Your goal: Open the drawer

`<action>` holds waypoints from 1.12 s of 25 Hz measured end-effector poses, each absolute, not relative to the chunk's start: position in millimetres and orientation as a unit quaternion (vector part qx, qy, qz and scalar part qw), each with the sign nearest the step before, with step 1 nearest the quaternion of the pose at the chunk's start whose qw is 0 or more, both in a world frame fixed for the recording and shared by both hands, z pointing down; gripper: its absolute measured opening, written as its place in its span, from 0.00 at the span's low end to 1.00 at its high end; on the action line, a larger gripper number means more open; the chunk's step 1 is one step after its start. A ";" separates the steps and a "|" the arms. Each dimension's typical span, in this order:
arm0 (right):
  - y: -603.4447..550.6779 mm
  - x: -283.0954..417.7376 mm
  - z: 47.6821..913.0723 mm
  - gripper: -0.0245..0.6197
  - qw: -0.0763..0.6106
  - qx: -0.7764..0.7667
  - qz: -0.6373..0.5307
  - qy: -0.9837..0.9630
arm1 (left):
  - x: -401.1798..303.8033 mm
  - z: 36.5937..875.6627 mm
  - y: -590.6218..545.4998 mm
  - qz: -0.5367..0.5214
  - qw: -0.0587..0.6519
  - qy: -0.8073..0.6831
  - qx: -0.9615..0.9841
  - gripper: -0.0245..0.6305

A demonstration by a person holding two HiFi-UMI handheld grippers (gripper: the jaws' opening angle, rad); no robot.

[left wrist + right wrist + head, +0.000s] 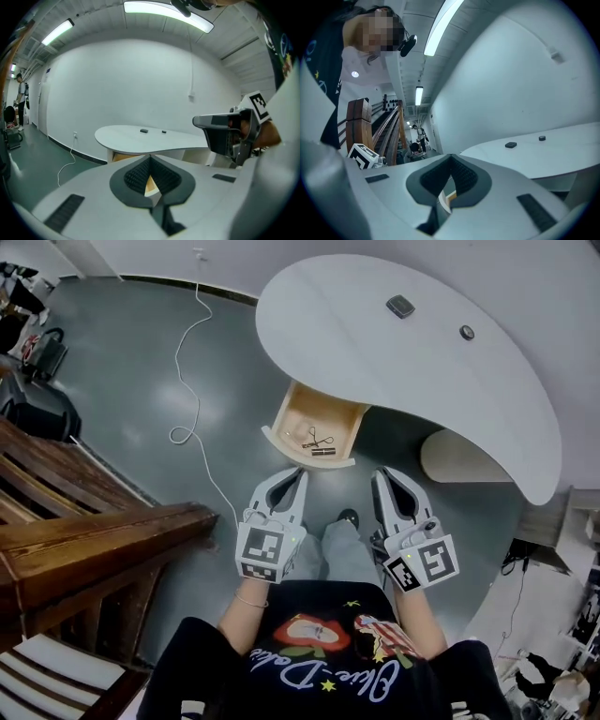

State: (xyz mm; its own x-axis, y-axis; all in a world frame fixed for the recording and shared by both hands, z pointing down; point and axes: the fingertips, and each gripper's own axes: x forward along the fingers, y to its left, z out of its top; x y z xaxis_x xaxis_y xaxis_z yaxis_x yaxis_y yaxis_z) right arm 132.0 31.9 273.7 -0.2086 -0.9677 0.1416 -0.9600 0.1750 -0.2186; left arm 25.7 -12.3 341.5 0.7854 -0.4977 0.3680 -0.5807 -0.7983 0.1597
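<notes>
The wooden drawer [314,432] stands pulled out from under the white curved table [375,343]. Scissors and a small dark item lie in it. My left gripper [298,476] and right gripper [382,476] hover side by side in front of the drawer, close to the person's body, touching nothing. Both are shut and hold nothing. In the left gripper view the pads [140,176] meet at the tip, with the table [154,140] far beyond and the right gripper [227,136] off to the side. The right gripper view shows its pads [464,176] closed too.
A dark wooden bench [94,540] fills the left. A white cable [192,381] trails over the grey floor. Two small dark objects [400,306] [467,332] lie on the tabletop. The table's rounded pedestal [464,457] stands right of the drawer.
</notes>
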 end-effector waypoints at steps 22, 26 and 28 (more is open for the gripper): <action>65.7 141.2 196.5 0.03 0.023 -0.669 -0.060 0.741 | 33.9 242.0 2.3 0.104 0.046 -0.227 0.967 0.04; 69.1 144.1 192.5 0.03 0.026 -0.674 -0.050 0.737 | 29.3 239.1 -0.3 0.099 0.047 -0.241 0.964 0.04; 69.6 144.1 191.4 0.03 0.027 -0.675 -0.048 0.736 | 28.3 239.6 -0.8 0.098 0.050 -0.243 0.964 0.04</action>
State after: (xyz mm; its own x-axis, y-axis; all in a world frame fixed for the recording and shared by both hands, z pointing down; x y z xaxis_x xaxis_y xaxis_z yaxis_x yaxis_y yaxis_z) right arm 144.1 69.6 191.4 -0.0879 -0.9958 0.0258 -0.9907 0.0847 -0.1068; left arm 28.3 -0.8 239.6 0.8627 -0.4590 0.2123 -0.4784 -0.8768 0.0485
